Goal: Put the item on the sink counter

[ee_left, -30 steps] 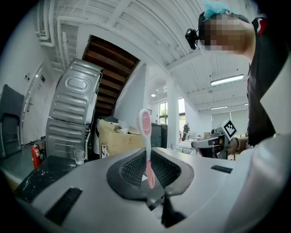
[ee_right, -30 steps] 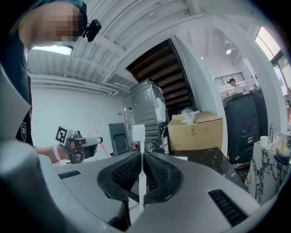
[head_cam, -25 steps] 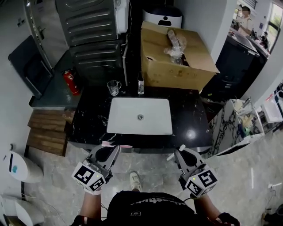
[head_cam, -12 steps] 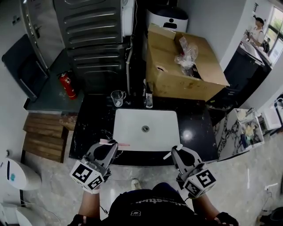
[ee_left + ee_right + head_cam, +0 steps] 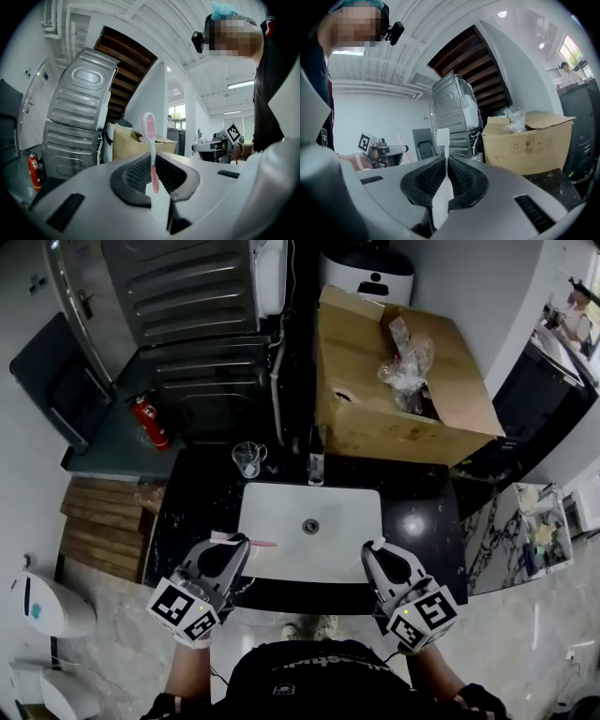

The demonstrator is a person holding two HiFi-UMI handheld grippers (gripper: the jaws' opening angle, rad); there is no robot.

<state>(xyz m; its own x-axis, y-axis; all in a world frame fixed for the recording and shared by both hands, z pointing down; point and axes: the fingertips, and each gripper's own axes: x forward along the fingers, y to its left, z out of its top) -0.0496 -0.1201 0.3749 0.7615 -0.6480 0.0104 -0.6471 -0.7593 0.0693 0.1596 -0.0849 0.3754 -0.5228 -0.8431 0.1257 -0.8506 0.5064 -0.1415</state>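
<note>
While left gripper (image 5: pixel 154 180) clamps slim pink toothbrush (image 5: pixel 149 133), right gripper (image 5: pixel 446 172) pinches flat white strip (image 5: pixel 442 137).

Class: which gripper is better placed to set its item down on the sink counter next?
Left, narrowly. The left gripper, shut on the pink toothbrush, hangs over bare counter beside the basin; the right gripper, shut on a white strip, is nearly as close.
</note>
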